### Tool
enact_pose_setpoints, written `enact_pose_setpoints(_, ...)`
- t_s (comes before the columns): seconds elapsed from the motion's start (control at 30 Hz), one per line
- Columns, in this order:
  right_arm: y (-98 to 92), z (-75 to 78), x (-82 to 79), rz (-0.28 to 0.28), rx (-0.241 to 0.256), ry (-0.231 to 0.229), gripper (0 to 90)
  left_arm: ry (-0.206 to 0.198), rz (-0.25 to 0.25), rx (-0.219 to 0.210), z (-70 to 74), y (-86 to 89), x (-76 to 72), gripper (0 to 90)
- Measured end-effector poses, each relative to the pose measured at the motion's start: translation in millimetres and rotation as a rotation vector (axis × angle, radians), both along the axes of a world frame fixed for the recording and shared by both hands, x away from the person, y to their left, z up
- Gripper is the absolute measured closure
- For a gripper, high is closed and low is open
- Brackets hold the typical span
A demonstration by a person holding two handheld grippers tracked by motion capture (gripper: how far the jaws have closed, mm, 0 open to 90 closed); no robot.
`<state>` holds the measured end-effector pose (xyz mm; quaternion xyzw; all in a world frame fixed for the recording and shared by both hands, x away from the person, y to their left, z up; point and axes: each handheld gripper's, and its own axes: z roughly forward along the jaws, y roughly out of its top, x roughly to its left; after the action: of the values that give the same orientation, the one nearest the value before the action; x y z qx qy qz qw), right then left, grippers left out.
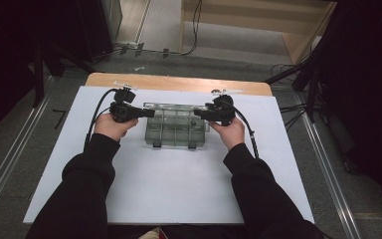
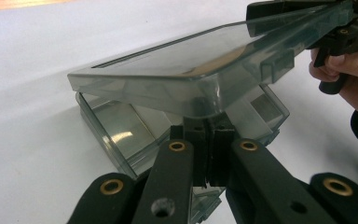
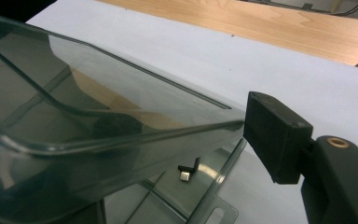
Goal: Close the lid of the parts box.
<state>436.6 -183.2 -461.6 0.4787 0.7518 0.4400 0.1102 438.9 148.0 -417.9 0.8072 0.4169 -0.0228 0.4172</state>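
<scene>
Hands come first, low in the high view, one at each end of the clear box [image 1: 175, 130]. The box sits in the middle of the white table [image 1: 169, 189], with its long side running from left to right. So each short end points at one hand, and both hands look about as near to it as each other.

The left gripper [image 1: 147, 113] reaches in from the left end. In the left gripper view its fingers [image 2: 200, 154] are pressed together just under the corner of the lid [image 2: 168, 70]. They look closed on the lid's edge, but the very tips are hidden under the plastic.

The right gripper [image 1: 197, 114] reaches in from the right end. In the right gripper view one finger [image 3: 275, 135] touches the rim of the lid. The other finger is hidden below the lid, so I cannot tell how wide this one is.

The lid is tilted up and open over the box. Inside, a small black part [image 3: 189, 170] lies in one space. Farther back is the wood edge of the table.

I think the next move turns on the lid's two ends going together.
</scene>
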Motion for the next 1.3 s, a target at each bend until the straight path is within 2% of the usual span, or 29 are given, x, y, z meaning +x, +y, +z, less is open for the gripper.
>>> enact_pose_setpoints(0.3,-0.3,4.1,-6.7,0.005,0.008,0.008,32.4,-0.003,-0.006,-0.014,0.3,0.5,-0.6,90.0)
enact_pose_setpoints(0.53,-3.3,10.2,-16.8,0.011,0.023,0.032,31.3,-0.004,-0.009,-0.013,0.7,0.8,-0.9,90.0)
enact_pose_setpoints(0.8,-11.7,13.5,-32.4,0.05,0.045,0.056,31.4,0.004,-0.02,-0.009,1.5,2.1,-1.6,90.0)
enact_pose_setpoints(1.17,-26.1,18.7,-56.0,0.09,0.031,0.084,36.1,0.005,-0.047,0.021,2.1,3.3,-6.1,90.0)
enact_pose_setpoints(1.3,-31.3,19.8,-62.3,0.094,0.021,0.089,37.3,0.005,-0.055,0.014,3.6,4.3,-7.8,90.0)
